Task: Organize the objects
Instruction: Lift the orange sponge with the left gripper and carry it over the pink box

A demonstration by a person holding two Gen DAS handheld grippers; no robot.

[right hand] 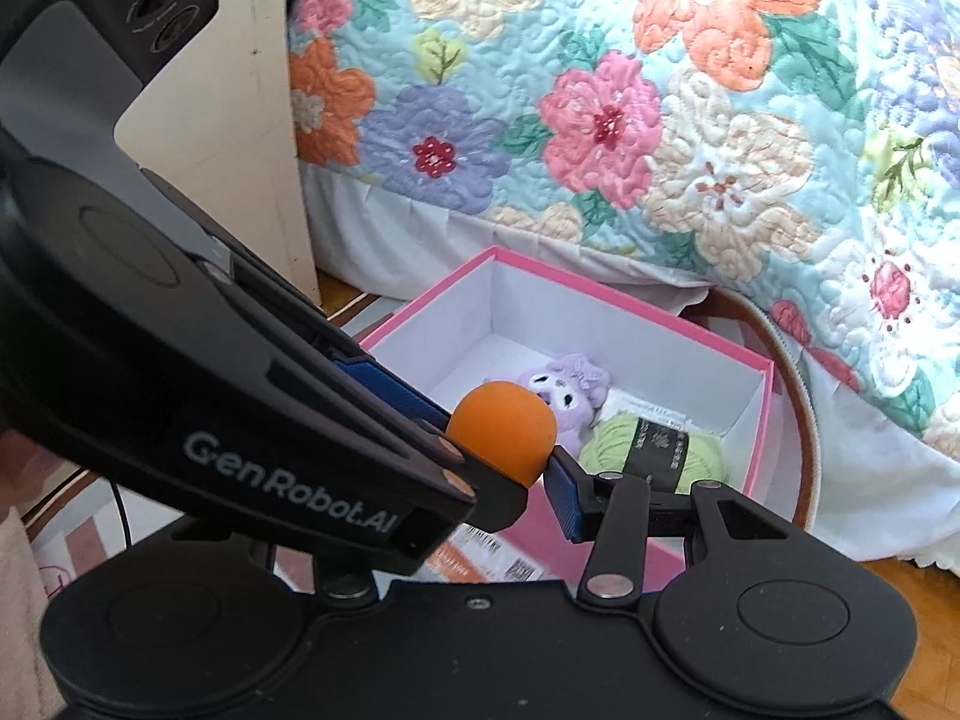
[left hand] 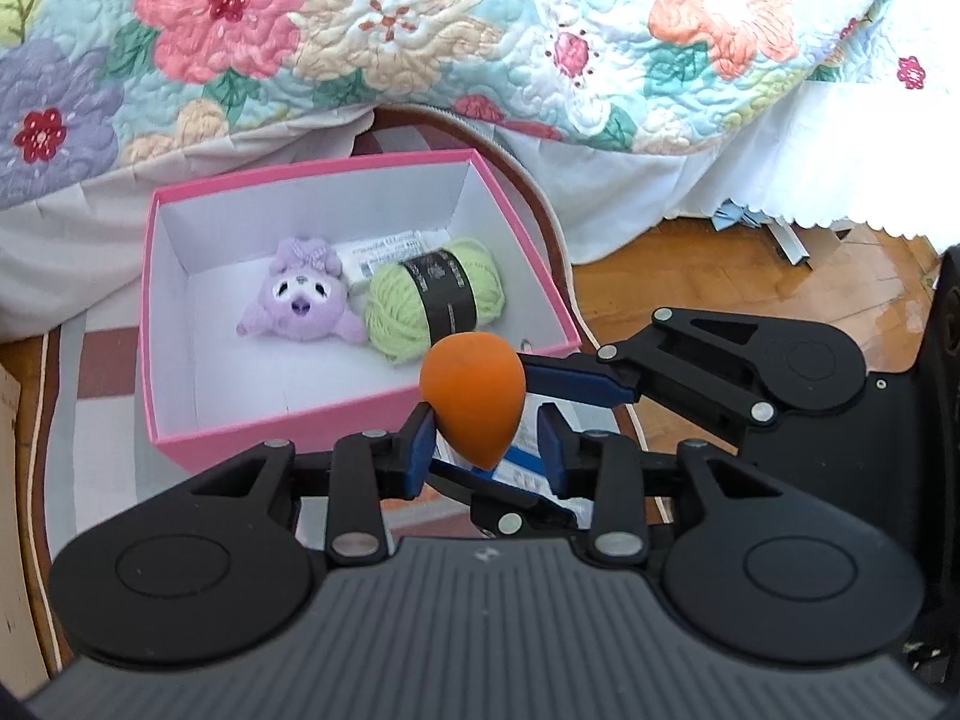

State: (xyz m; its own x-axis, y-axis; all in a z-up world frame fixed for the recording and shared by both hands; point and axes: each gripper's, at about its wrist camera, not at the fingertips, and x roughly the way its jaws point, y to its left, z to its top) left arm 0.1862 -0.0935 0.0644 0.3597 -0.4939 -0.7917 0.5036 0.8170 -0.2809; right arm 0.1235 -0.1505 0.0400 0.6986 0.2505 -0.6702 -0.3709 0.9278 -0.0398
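plush [left hand: 297,300]: purple, lies at left of the box floor, face up.
box [left hand: 270,438]: pink, open top, white inside; far and left of both grippers in the left wrist view, just below and beyond the fingertips. The near part of the floor is bare.
yarn [left hand: 432,300]: green skein touching the plush's right side, with a white packet [left hand: 384,252] behind it against the far wall.
left gripper [left hand: 485,450]: jaws a little apart around the sponge. The left pad is at its skin and a gap shows at the right pad, so no real hold. It points steeply down toward the box's near right corner.
sponge [left hand: 474,396]: orange, egg-shaped, held in the air over the box's near right rim, not yet inside. Long axis tilted, with the round end up and far and the point down and near.
right gripper [right hand: 501,462]: comes in from the right, crossing the left one. Jaws part closed, one pad pressed on the sponge's lower right, the other hidden behind the left gripper. Judged to carry the sponge.
coming move: right hand is the one placed to take the sponge forward and down onto the bare floor.
bed [left hand: 420,30]: floral quilt hangs behind the box.
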